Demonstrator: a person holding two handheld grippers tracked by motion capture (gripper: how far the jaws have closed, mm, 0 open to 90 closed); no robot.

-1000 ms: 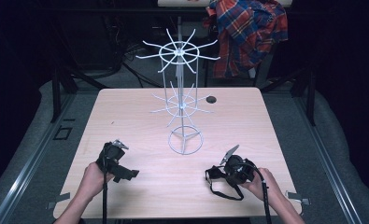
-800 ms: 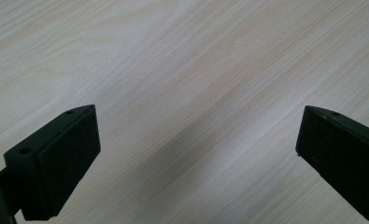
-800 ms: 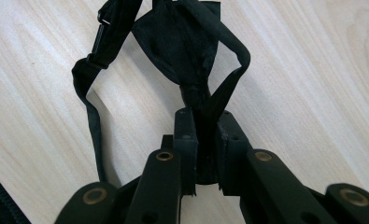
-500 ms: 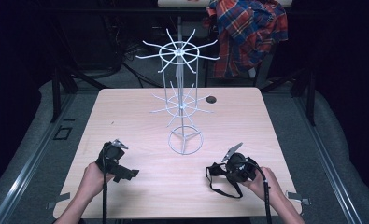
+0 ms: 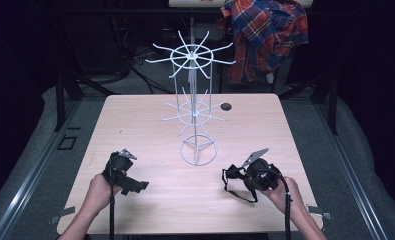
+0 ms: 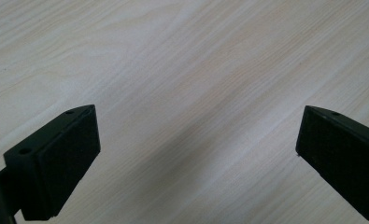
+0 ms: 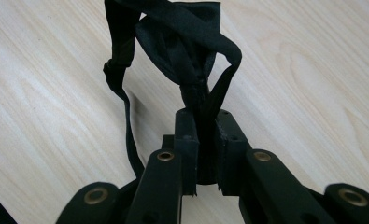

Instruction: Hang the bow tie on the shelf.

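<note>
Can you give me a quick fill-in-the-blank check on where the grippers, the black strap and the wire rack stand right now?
1. The right gripper is shut on a black ____.
2. The left gripper has its jaws ____, with bare table between them.
3. The white wire rack stands ____ on the table, between the two grippers and farther from the person.
4. The plaid shirt hangs ____ the table, beyond its far edge.

Missing words: strap; open; upright; behind

My left gripper (image 5: 139, 185) and right gripper (image 5: 227, 174) are matte black — blocky jaws with brass rivets. Each carries a grey three-cornered plate and trails a black cable. My forearms are bare — no sleeves.
</note>
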